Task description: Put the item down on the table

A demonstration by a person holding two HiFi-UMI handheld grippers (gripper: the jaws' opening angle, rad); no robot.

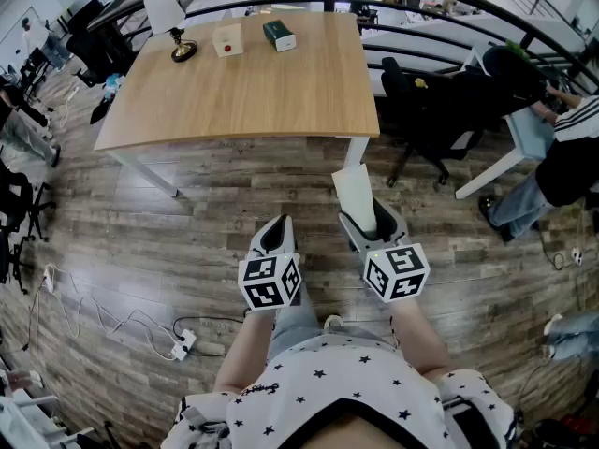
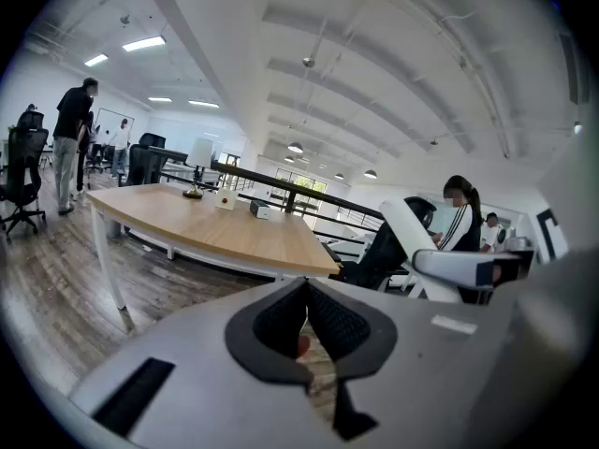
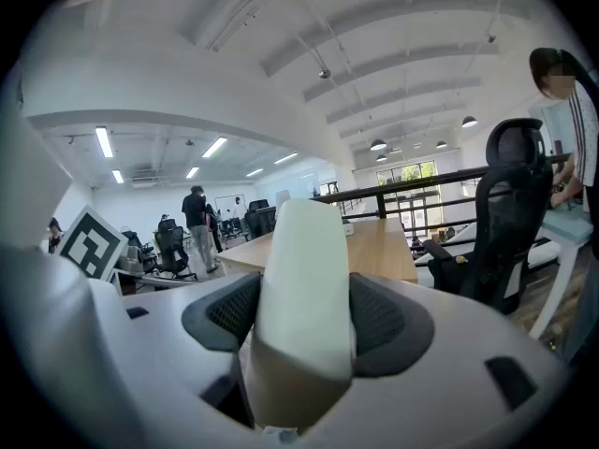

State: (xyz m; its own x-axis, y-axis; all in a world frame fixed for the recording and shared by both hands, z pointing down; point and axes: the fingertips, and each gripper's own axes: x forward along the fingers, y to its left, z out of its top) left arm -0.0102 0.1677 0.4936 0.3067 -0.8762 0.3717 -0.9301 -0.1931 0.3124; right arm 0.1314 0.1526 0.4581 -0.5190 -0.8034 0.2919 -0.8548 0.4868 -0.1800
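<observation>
A long white flat-sided item (image 1: 357, 195) sticks up and forward from my right gripper (image 1: 372, 224), whose jaws are shut on its lower part. In the right gripper view the white item (image 3: 304, 288) fills the middle, with a dark pad pressed on each side. My left gripper (image 1: 278, 235) hangs beside it on the left, shut, with nothing in it; in the left gripper view its pads (image 2: 328, 321) meet. Both grippers are over the wooden floor, short of the light wooden table (image 1: 253, 92), whose near edge lies ahead.
At the table's far edge stand a small lamp (image 1: 168, 21), a white box with a red dot (image 1: 227, 39) and a dark green box (image 1: 279, 35). Black office chairs (image 1: 430, 110) and a seated person (image 1: 571, 148) are right. A power strip (image 1: 182, 344) lies on the floor left.
</observation>
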